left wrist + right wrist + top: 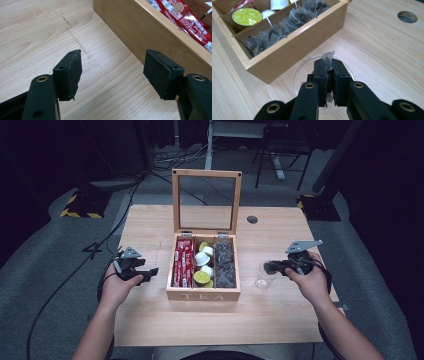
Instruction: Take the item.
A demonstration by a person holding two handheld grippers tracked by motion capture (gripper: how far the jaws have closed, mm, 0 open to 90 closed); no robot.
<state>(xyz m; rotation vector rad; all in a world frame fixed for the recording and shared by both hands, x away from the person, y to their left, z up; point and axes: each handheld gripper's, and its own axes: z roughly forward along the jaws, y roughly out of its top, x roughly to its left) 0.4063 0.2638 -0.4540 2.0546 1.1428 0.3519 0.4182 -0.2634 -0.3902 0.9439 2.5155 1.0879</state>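
High view, pale wooden table [150, 320], grey carpet [45, 255], dark room.

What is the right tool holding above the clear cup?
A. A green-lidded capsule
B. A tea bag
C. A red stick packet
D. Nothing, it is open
B. In the right gripper view, the right tool is shut on a tea bag, whose translucent corner sticks up between the jaws, directly over the clear cup beside the wooden tea box.
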